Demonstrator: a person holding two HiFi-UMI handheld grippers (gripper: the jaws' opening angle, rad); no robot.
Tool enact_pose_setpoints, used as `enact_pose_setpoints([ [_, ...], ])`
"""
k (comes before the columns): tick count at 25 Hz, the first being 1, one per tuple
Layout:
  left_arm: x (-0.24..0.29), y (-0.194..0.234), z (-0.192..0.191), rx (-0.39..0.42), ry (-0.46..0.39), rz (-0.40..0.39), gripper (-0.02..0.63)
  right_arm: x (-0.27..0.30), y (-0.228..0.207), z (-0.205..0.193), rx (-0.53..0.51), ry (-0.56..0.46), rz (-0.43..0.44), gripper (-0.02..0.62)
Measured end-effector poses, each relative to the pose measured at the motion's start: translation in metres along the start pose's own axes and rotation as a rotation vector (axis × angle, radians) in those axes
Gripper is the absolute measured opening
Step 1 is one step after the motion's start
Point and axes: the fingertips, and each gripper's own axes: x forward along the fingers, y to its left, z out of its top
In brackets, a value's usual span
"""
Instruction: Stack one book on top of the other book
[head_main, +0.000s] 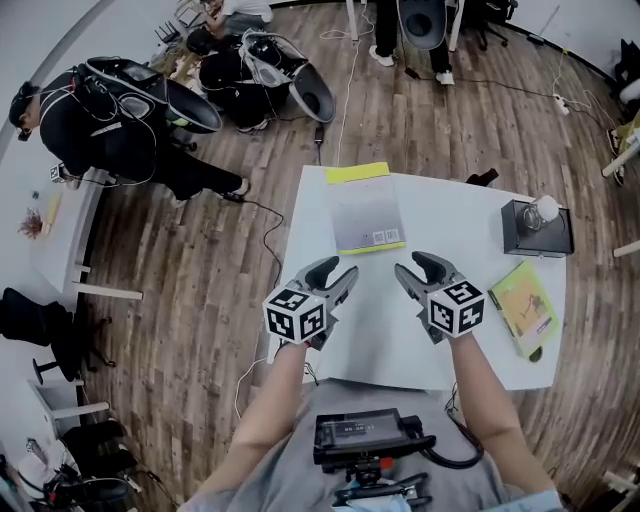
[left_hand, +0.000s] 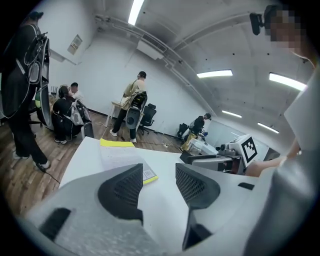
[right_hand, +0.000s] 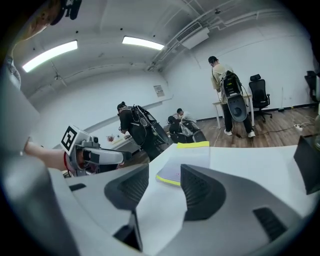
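Note:
A grey-covered book (head_main: 367, 212) with yellow at its far end and along its edge lies flat at the table's far middle. A second, yellow-green book (head_main: 525, 305) lies near the right edge. My left gripper (head_main: 335, 268) and right gripper (head_main: 413, 264) hover side by side over the table just short of the grey book, both open and holding nothing. In the left gripper view the jaws (left_hand: 159, 175) frame bare table, with the grey book (left_hand: 120, 152) ahead to the left. In the right gripper view the jaws (right_hand: 165, 177) point at the same book (right_hand: 187, 160).
A black box (head_main: 537, 228) with a white ball on it stands at the white table's (head_main: 400, 340) far right. Several people with gear are on the wooden floor beyond the table, with chairs and cables around them. A camera rig hangs at my waist.

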Motion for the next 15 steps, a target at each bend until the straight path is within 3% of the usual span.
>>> enact_pose_setpoints([
  [15, 0.051, 0.074, -0.013, -0.102, 0.082, 0.116, 0.224, 0.069, -0.062, -0.016, 0.082, 0.088, -0.116, 0.215],
])
